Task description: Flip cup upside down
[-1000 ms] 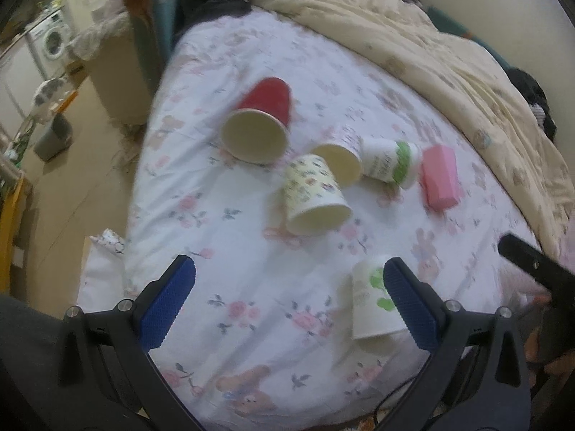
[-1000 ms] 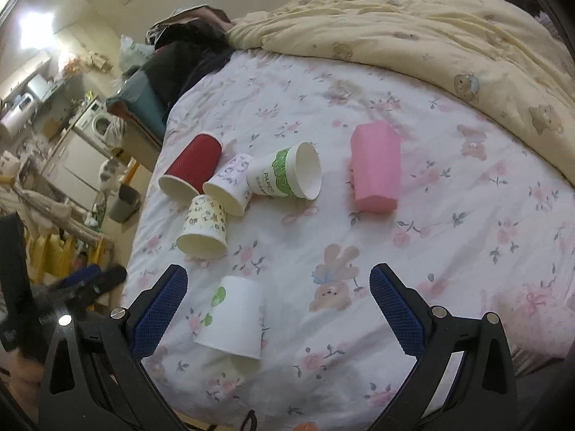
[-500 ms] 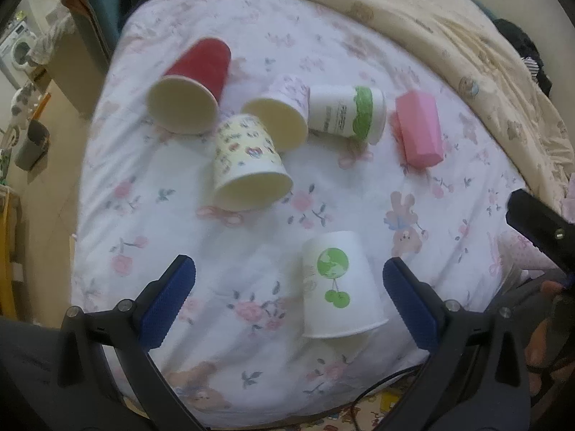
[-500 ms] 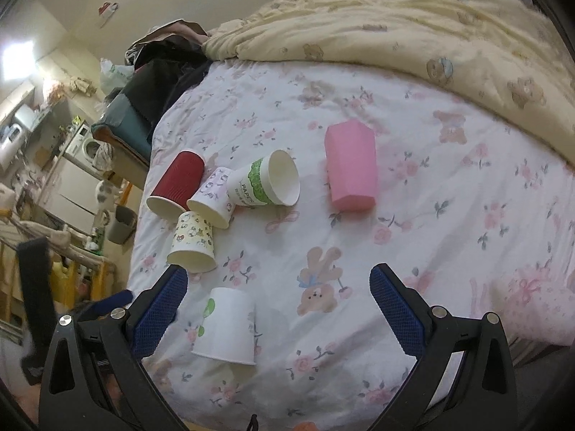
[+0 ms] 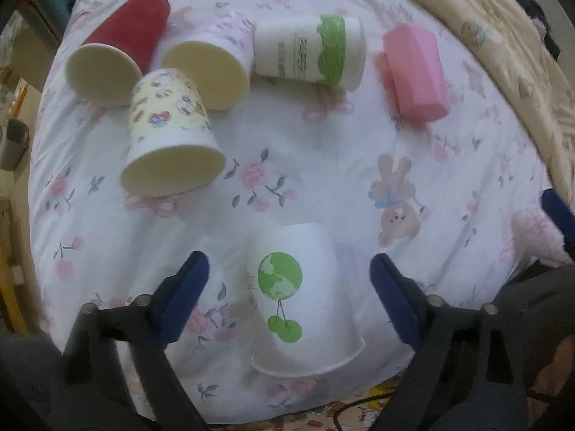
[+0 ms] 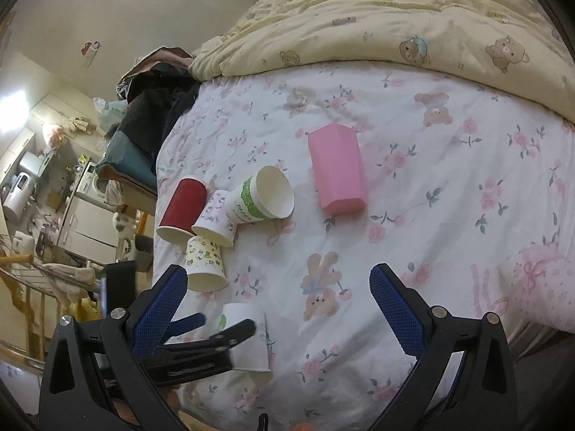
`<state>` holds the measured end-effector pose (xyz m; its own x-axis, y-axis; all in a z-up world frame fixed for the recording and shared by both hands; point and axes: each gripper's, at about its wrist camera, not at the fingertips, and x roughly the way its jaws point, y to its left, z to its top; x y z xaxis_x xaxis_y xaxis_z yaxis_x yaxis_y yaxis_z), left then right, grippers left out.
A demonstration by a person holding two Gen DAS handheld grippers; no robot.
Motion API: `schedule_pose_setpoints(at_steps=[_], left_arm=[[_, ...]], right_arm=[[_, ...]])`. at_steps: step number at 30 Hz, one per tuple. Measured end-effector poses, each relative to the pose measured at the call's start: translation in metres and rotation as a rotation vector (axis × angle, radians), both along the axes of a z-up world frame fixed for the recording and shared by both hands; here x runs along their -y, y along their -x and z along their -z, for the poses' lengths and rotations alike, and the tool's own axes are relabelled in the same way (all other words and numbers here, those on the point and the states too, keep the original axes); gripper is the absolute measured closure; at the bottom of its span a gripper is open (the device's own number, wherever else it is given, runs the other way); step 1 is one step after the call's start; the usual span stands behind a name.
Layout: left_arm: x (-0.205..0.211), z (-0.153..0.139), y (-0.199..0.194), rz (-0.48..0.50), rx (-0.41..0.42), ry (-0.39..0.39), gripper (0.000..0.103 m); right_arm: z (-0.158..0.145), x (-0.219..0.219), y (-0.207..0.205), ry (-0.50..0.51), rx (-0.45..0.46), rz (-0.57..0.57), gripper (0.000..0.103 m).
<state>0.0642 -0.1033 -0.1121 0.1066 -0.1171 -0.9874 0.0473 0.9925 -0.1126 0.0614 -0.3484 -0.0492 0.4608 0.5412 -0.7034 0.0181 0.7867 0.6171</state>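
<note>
A white paper cup with a green globe print point(image 5: 300, 298) lies on its side near the bed's front edge, mouth toward me. My left gripper point(image 5: 289, 283) is open, its blue pads either side of the cup without touching it. In the right wrist view the same cup point(image 6: 248, 337) is partly hidden by the left gripper's fingers point(image 6: 230, 334). My right gripper point(image 6: 278, 296) is open and empty, to the right of the cup above the floral sheet point(image 6: 431, 197).
Several other cups lie on their sides further back: a red one point(image 5: 122, 46), a lilac one point(image 5: 215, 61), a yellow patterned one point(image 5: 169, 136) and a green-banded one point(image 5: 309, 50). A pink box point(image 5: 415, 72) lies right of them. A cream duvet point(image 6: 395, 18) covers the far side.
My left gripper has moved forward and down onto the globe cup, which now sits between its pads. My right gripper has drawn back and risen a little.
</note>
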Motion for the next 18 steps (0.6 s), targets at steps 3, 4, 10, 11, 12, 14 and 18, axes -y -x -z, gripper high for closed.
schedule_pose_setpoints(at_steps=[3,4,10,11,12,14,18], left_arm=[[0.003,0.008,-0.001,0.018,-0.026,-0.010,0.038],[0.003,0.009,-0.001,0.025,-0.030,-0.013,0.041],[-0.005,-0.010,0.000,0.048,0.014,0.053,0.049],[-0.008,-0.017,0.000,0.046,0.028,0.059,0.049],[-0.012,-0.023,0.000,0.040,0.042,0.066,0.049],[-0.021,-0.037,0.001,0.032,0.075,0.077,0.049],[-0.046,-0.067,0.011,0.020,0.161,0.093,0.049]], right_arm=[[-0.001,-0.001,0.000,0.004,0.003,-0.007,0.000],[-0.001,-0.002,0.000,0.006,0.003,-0.009,0.000],[0.000,-0.006,0.001,0.027,-0.003,-0.019,0.000],[0.000,-0.007,0.001,0.033,-0.003,-0.022,0.000],[0.000,-0.009,0.000,0.038,-0.003,-0.026,0.000],[0.001,-0.013,0.000,0.053,-0.002,-0.037,0.000],[0.003,-0.019,0.001,0.079,-0.005,-0.055,0.000]])
